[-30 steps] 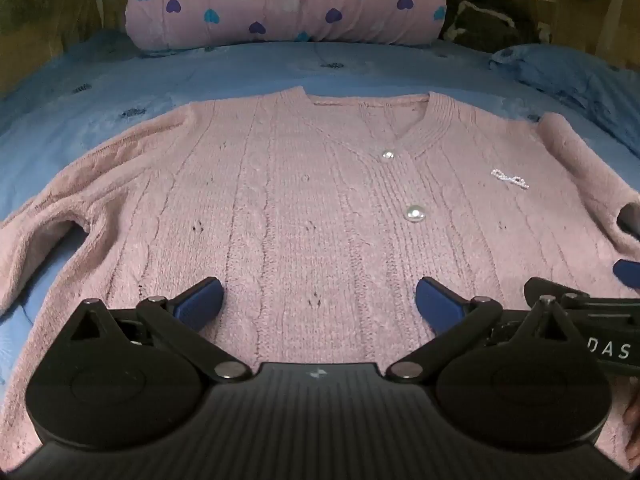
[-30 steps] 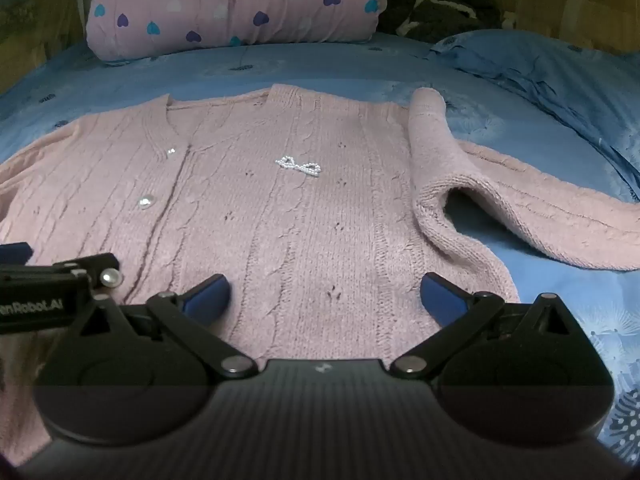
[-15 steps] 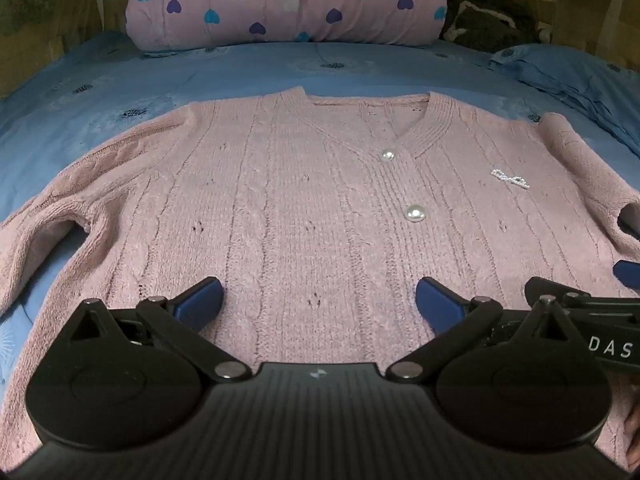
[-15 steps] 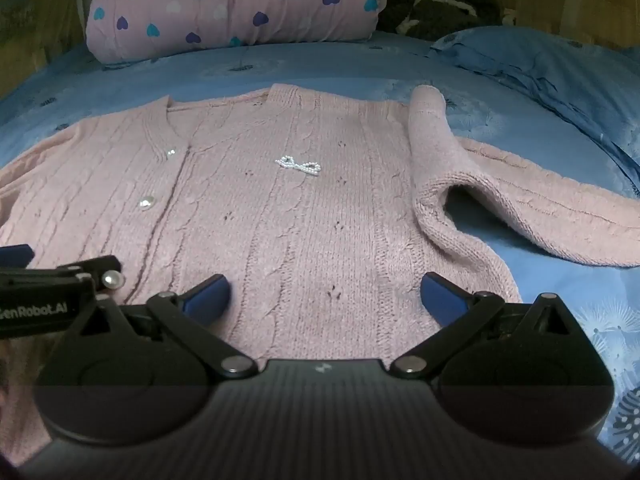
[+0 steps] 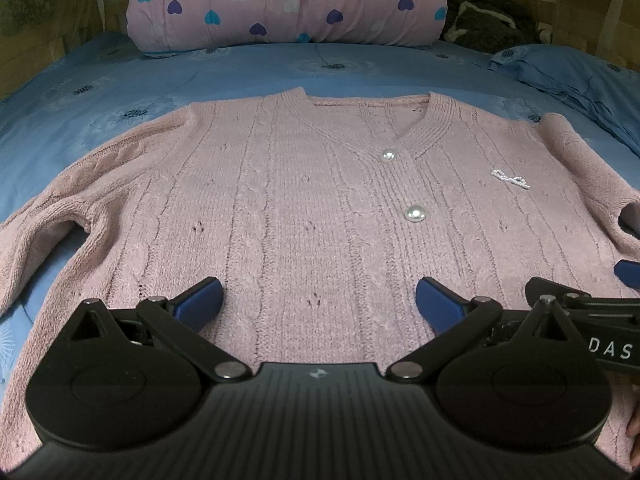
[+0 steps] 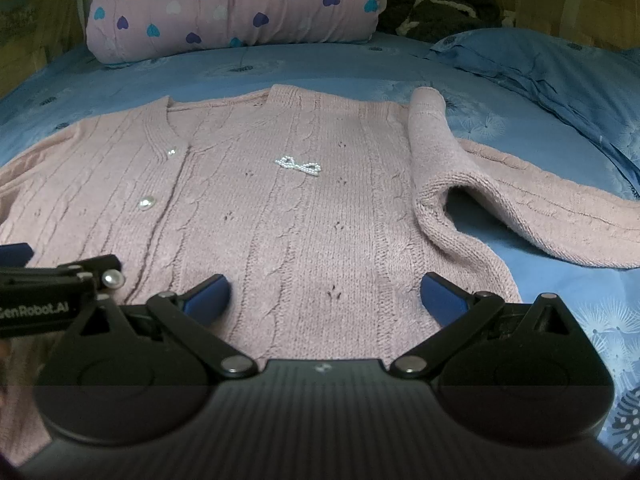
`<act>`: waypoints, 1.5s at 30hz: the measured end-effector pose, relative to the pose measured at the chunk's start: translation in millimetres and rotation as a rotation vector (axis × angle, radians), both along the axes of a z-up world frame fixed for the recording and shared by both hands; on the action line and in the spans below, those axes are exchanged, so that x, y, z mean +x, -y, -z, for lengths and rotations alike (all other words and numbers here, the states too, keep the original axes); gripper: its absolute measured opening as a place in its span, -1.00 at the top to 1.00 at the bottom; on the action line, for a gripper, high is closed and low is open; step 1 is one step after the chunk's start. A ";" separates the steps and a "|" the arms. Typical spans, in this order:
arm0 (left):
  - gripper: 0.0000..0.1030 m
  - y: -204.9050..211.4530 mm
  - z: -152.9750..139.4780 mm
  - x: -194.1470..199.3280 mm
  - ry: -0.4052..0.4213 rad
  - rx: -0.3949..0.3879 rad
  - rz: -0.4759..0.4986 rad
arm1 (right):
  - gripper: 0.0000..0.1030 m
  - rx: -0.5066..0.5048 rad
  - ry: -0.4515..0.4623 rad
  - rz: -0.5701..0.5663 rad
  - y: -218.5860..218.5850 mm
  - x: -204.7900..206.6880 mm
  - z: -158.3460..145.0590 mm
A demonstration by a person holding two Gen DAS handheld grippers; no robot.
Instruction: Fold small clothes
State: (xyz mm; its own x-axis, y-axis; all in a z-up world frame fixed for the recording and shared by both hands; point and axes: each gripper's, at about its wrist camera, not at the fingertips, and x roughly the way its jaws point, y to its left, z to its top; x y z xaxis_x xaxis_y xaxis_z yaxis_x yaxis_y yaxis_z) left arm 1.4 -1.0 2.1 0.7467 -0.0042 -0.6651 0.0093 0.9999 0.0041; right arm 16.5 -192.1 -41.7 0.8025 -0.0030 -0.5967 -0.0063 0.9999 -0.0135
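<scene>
A pink knitted cardigan (image 5: 304,208) with pearl buttons and a small bead bow lies spread flat, front up, on the blue bed; it also shows in the right wrist view (image 6: 304,208). Its left sleeve (image 5: 44,224) lies out to the left. Its right sleeve (image 6: 520,208) lies out to the right with a raised fold at the shoulder. My left gripper (image 5: 319,304) is open and empty over the lower hem. My right gripper (image 6: 325,296) is open and empty over the hem's right part. Each gripper sees the other at its frame edge.
The blue bedsheet (image 5: 120,92) covers the bed. A rolled pink quilt with hearts (image 5: 288,4) lies at the head. A blue pillow (image 6: 540,64) sits at the back right, with a dark bundle (image 6: 440,8) behind it. Wooden walls stand at both sides.
Both grippers have eased slightly forward over the hem. The cardigan has not moved and both stay open.
</scene>
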 end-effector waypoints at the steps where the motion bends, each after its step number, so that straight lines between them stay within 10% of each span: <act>1: -1.00 -0.1 -0.1 0.0 0.000 0.000 0.000 | -1.00 0.000 0.000 0.000 -0.1 0.0 -0.1; 45: -1.00 0.9 0.4 -0.5 0.003 0.004 -0.001 | -1.00 0.003 0.001 0.000 0.0 0.1 0.7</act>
